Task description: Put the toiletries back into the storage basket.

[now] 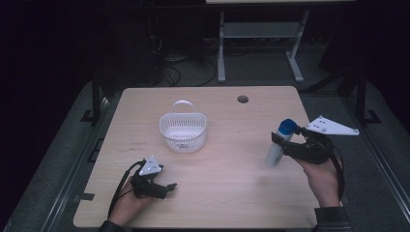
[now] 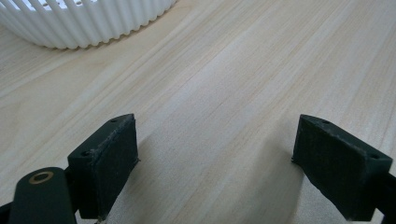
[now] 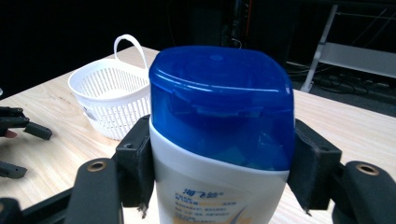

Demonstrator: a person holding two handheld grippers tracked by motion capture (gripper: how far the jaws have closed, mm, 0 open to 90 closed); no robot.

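From the high view, my right claw (image 1: 282, 143) grips a white bottle (image 1: 276, 149) with a blue cap (image 1: 288, 126), near the table's (image 1: 232, 193) right edge. The bottle stands nearly upright, leaning slightly, its base at or just above the wood; I cannot tell which. My right hand (image 1: 321, 176) comes in from the bottom right, and the grey plate (image 1: 332, 126) sits on top of the claw. A white basket (image 1: 183, 130) with an upright handle stands at the table's middle, well apart from the bottle, with bare wood between them. My left claw (image 1: 169, 187) rests low near the front left, jaws parted, holding nothing. A round hole (image 1: 242, 99) lies in the table toward the far edge. Beyond the table stands a pale metal frame (image 1: 261, 34) on a dark floor.

From the left gripper view, my jaws stand wide apart just over the wood (image 2: 224, 93), nothing between them. The basket's ribbed wall (image 2: 88, 21) shows at top left, near but not touching.

From the right gripper view, the bottle (image 3: 217, 186) fills the gap, both pads pressed to its sides just below the cap (image 3: 222, 100). The basket (image 3: 109, 100) sits behind at left, partly hidden by the bottle. My left claw (image 3: 18, 144) shows at far left, open.
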